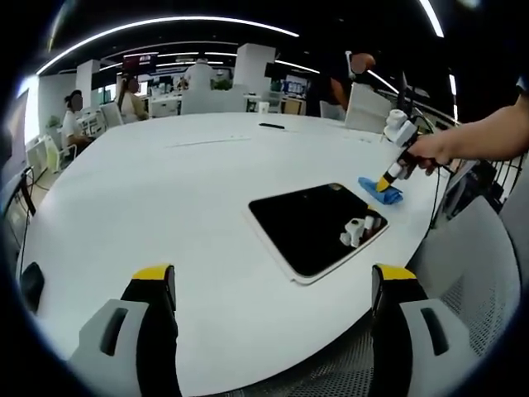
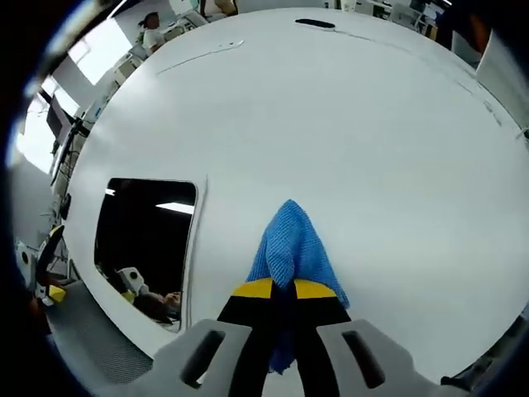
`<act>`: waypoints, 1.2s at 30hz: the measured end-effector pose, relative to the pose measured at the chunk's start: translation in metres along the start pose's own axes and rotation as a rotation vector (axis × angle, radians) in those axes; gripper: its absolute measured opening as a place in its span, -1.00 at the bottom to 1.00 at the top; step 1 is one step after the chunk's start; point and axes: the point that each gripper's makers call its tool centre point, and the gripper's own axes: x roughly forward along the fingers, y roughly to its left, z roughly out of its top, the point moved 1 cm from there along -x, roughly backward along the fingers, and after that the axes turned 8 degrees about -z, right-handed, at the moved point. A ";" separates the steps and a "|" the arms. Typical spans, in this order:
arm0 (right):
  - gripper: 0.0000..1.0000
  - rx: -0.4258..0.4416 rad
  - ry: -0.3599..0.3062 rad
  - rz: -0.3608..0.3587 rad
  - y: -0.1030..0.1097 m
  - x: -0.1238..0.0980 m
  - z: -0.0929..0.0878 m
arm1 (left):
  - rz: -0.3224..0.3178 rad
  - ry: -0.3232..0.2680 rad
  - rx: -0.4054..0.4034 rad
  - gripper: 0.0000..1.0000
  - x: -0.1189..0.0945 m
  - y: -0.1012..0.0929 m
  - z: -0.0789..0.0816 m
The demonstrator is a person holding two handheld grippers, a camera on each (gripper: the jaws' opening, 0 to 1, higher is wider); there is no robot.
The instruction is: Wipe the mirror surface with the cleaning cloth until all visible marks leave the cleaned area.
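Right gripper (image 2: pixel 283 289) pinching the blue knitted cloth (image 2: pixel 291 240) on the white table (image 2: pixel 347 124).
Left gripper (image 1: pixel 273 277) gapes wide; the dark rectangular mirror (image 1: pixel 310 223) lies flat, apparently long axis toward 2 o'clock, cloth just beyond its 2-o'clock corner.

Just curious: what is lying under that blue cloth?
Under the blue cloth lies the bare white table, beside the mirror, not on it. The right claw pinches it. Whatever sits directly beneath the cloth is covered.
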 end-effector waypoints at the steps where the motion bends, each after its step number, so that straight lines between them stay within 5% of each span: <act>1: -0.96 -0.032 -0.007 0.004 0.000 0.000 0.000 | 0.000 -0.001 0.000 0.96 0.000 0.000 0.000; 4: -0.96 -0.048 -0.047 0.025 0.000 -0.002 -0.001 | -0.001 0.003 0.000 0.95 0.000 -0.001 0.000; 7: -0.89 0.023 -0.114 0.062 0.003 -0.006 0.000 | 0.002 0.005 0.001 0.96 0.000 0.000 -0.001; 11: -0.34 0.050 -0.230 0.085 -0.001 -0.024 0.006 | 0.010 0.006 -0.002 0.97 0.000 0.001 -0.001; 13: -0.25 0.046 -0.289 0.096 -0.001 -0.035 0.010 | 0.005 0.009 -0.003 0.97 0.000 0.000 -0.001; 16: -0.07 -0.027 -0.455 0.136 -0.003 -0.058 0.020 | -0.003 0.000 -0.029 0.96 0.000 0.000 -0.001; 19: 0.17 -0.104 -0.573 0.182 -0.001 -0.078 0.017 | -0.014 0.009 0.027 0.94 0.001 -0.004 0.000; 31: 0.93 -0.074 -0.619 0.055 -0.022 -0.106 -0.051 | -0.028 -0.016 -0.012 0.98 0.000 -0.008 0.003; 36: 0.96 -0.182 -0.635 0.077 -0.013 -0.101 -0.066 | -0.041 -0.022 0.034 0.98 -0.001 -0.013 0.005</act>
